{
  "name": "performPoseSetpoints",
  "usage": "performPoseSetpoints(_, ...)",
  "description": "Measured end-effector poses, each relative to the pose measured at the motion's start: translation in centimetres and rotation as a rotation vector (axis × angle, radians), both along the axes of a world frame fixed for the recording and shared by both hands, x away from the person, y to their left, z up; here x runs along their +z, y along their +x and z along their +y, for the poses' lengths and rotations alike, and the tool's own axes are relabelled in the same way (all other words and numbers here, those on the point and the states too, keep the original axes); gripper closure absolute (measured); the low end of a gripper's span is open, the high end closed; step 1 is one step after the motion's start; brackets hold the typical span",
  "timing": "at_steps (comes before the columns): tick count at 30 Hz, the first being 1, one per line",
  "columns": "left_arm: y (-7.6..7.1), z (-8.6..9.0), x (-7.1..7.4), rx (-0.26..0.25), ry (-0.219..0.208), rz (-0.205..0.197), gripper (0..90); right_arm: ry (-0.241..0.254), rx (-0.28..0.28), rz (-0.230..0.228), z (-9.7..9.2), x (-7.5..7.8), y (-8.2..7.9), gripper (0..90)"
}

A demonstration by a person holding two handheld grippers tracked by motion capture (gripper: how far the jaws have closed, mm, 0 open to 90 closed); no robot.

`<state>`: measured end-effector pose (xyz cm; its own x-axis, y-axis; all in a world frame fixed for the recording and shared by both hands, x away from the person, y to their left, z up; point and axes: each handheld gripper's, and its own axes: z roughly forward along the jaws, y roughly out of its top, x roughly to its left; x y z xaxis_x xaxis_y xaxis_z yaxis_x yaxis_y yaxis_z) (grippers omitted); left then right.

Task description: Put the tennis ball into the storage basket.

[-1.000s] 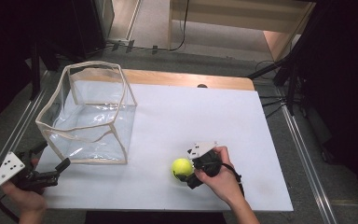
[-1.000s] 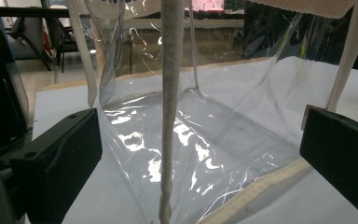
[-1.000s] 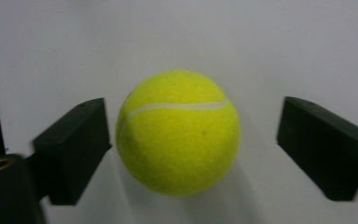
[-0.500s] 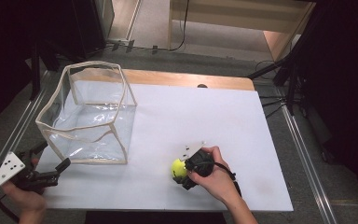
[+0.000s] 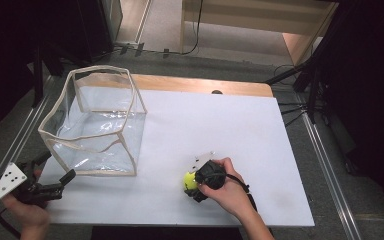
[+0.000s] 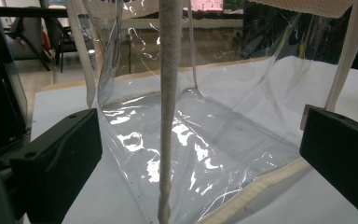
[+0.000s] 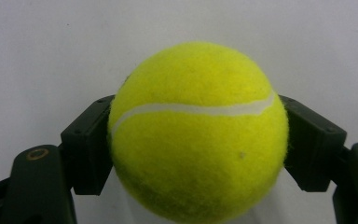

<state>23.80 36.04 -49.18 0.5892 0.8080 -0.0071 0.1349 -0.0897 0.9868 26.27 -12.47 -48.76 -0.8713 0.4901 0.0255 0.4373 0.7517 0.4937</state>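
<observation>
Right tongs (image 7: 198, 140) now clamped on tennis ball (image 7: 198, 130); left tongs (image 6: 200, 154) unchanged, spread wide.

1. A white table (image 5: 220, 130) carries everything; a strip of bare wood (image 5: 200, 84) runs along its far edge.
2. A clear bag (image 5: 97, 125) with cream trim stands open on the table's left part, its near corner close to the front left edge.
3. A yellow ball (image 5: 189, 180) sits at the near middle, well apart from the bag; whether it rests on the surface or is lifted just clear cannot be told.
4. A small dark spot (image 5: 216, 92) lies at the far edge.
</observation>
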Motion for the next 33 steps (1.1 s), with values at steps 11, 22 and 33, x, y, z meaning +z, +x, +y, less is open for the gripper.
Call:
performPoseSetpoints(11,0.0,0.1,0.0,0.001,-0.003,-0.003,0.0,-0.008,0.025,0.017,0.3,0.0,0.2,23.5)
performPoseSetpoints(22,0.0,0.1,0.0,-0.003,-0.006,-0.004,0.0,0.001,0.027,0.009,1.2,0.5,1.0,23.5)
performPoseSetpoints(33,0.0,0.1,0.0,-0.008,-0.008,-0.003,0.0,0.027,0.025,-0.003,2.6,1.4,2.3,23.5)
